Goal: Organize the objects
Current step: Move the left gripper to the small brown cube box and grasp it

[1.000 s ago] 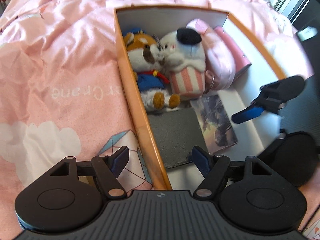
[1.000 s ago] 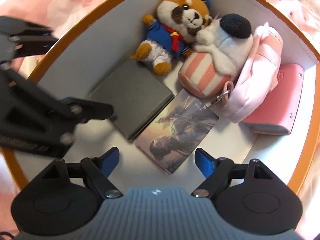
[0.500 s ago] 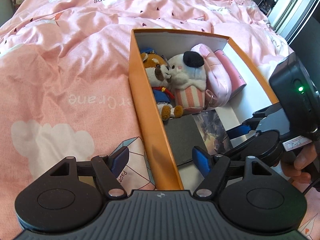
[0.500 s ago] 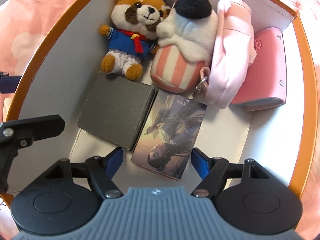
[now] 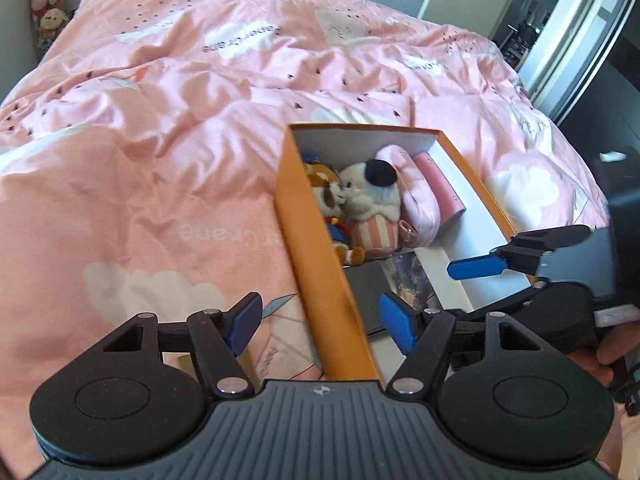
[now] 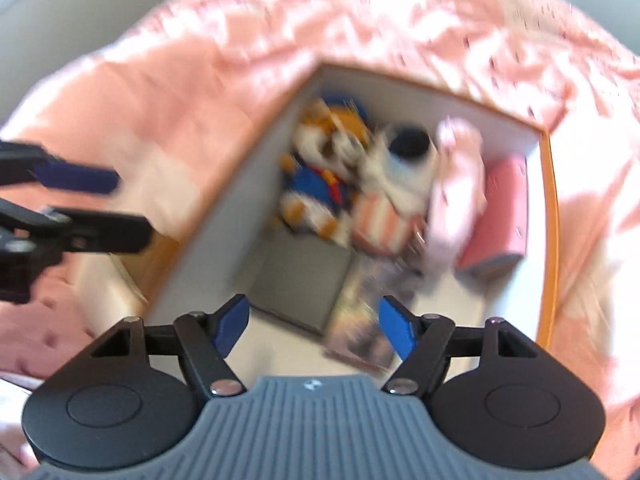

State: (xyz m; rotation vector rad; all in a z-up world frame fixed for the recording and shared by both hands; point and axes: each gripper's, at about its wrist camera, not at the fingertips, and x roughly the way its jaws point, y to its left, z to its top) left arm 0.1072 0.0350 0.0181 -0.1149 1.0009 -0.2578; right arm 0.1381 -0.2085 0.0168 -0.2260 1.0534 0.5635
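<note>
Both tongs [image 5: 320, 324] [image 6: 314, 322] agape above box [image 5: 308, 248]

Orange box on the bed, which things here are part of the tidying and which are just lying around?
Job: orange box, fox plush, cupcake plush, pink pouch, pink case, grey notebook, picture card.
Lying about: duvet, shelf plushies.

A: Where does the left wrist view look from?
B: Low over the bed [image 5: 160, 140], beside the orange box [image 5: 320, 264], facing along its length.
A: And the right?
B: Above, tilted down into that box [image 6: 548, 240]; blurred. Both share its contents.
</note>
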